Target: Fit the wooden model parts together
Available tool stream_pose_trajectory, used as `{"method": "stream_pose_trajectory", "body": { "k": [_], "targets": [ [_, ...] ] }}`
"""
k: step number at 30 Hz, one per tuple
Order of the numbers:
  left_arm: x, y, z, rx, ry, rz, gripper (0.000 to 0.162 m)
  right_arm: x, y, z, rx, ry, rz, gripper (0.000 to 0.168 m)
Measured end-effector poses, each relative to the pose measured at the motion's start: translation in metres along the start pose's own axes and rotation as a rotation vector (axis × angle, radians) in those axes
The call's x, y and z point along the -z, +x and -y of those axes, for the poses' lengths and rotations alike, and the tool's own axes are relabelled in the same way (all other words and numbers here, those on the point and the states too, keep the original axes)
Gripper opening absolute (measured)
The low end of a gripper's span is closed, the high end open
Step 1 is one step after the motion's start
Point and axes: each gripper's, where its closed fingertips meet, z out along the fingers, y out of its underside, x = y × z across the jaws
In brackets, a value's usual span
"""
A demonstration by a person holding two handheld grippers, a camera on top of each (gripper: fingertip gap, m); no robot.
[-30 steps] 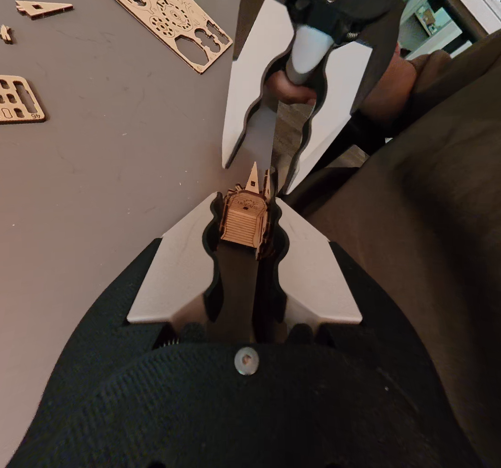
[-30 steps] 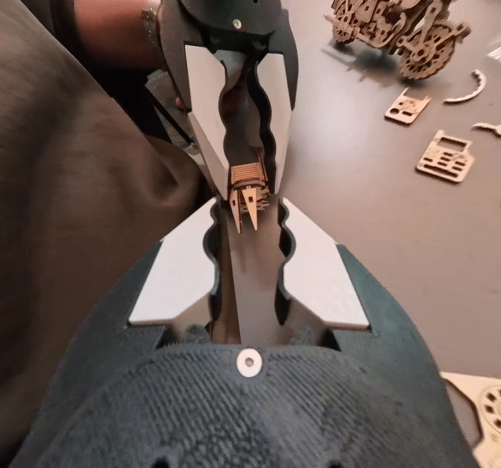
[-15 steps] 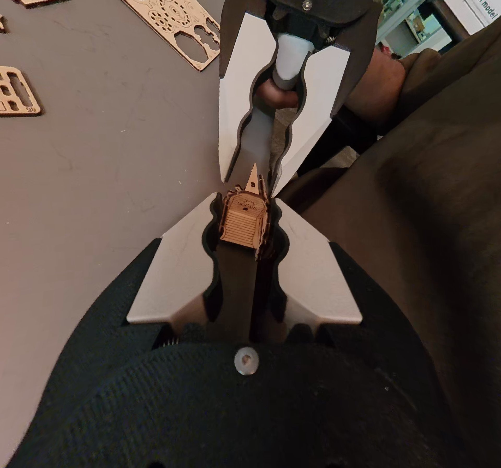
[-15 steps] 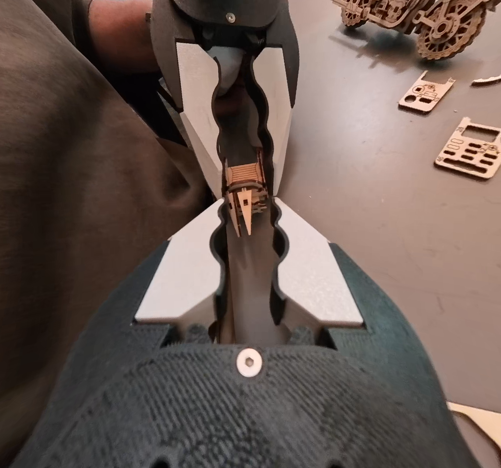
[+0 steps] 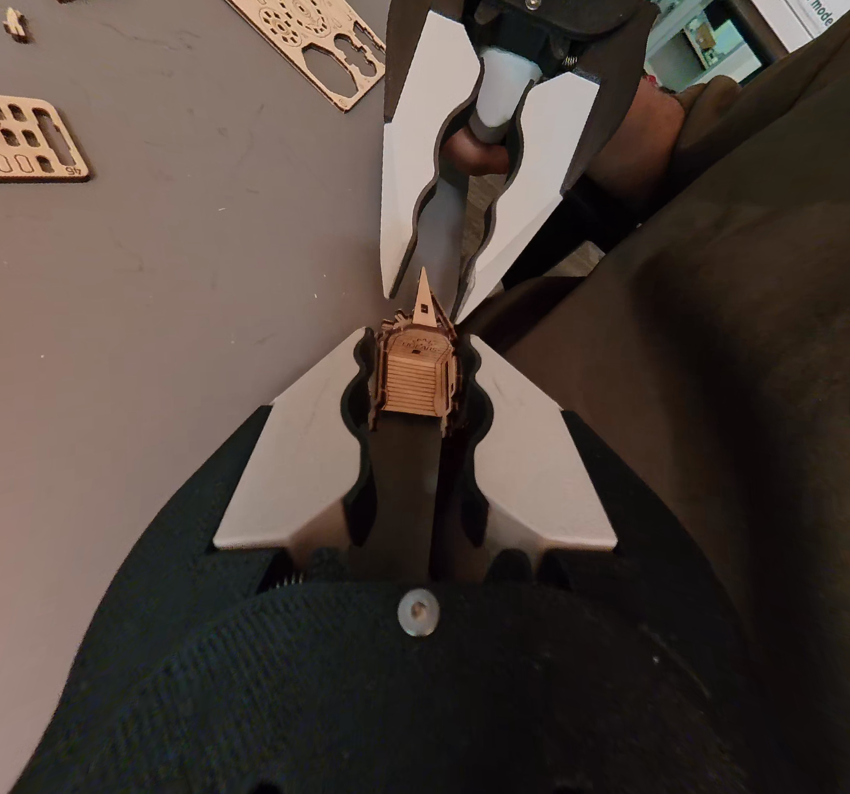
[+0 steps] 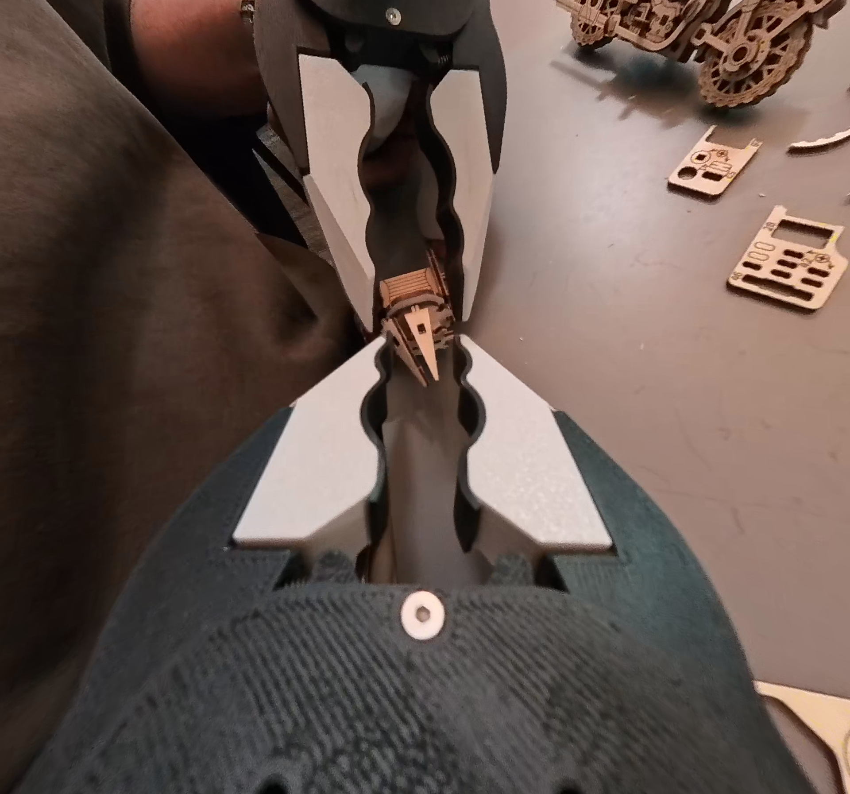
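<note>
Grey table (image 5: pixel 161 243) – loose wooden cut-outs (image 6: pixel 786 272), finished wooden motorcycle model (image 6: pixel 699 22) behind

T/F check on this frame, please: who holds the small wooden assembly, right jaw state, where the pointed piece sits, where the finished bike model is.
1. The left gripper is shut on the small wooden assembly. True.
2. The right gripper is clamped on the pointed piece. False: its jaws stand apart, either side of the piece, with gaps showing.
3. The pointed piece projects from the assembly toward the right gripper. True.
4. The wooden motorcycle model is held in a gripper. False: it stands on the grey table.
5. Flat wooden cut-out sheets lie on the table. True.
</note>
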Motion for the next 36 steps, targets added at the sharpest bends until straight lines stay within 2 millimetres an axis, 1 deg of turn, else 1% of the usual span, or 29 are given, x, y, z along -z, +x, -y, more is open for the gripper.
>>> {"method": "stream_pose_trajectory", "body": {
  "k": [10,16,21,27,36],
  "targets": [
    [-0.0003,0.0014,-0.0012,-0.001,-0.005,-0.008,0.035,-0.0014,0.0016,0.006,-0.05,0.026,-0.009,0.029],
    [-0.0003,0.0012,-0.0011,0.0,-0.005,-0.008,0.035,-0.002,0.0011,0.0063,-0.063,0.032,-0.006,0.029],
    [-0.0002,0.001,-0.001,0.003,-0.005,-0.01,0.035,0.001,-0.0034,0.0101,-0.064,0.056,0.014,0.029],
    [-0.0002,0.0015,-0.0013,0.007,-0.006,-0.017,0.035,-0.0048,-0.0022,0.0008,-0.054,0.005,-0.001,0.032],
    [-0.0011,0.0025,-0.0029,-0.006,-0.015,-0.011,0.035,-0.0064,-0.0053,0.0015,-0.071,0.005,0.029,0.026]
  ]
}}
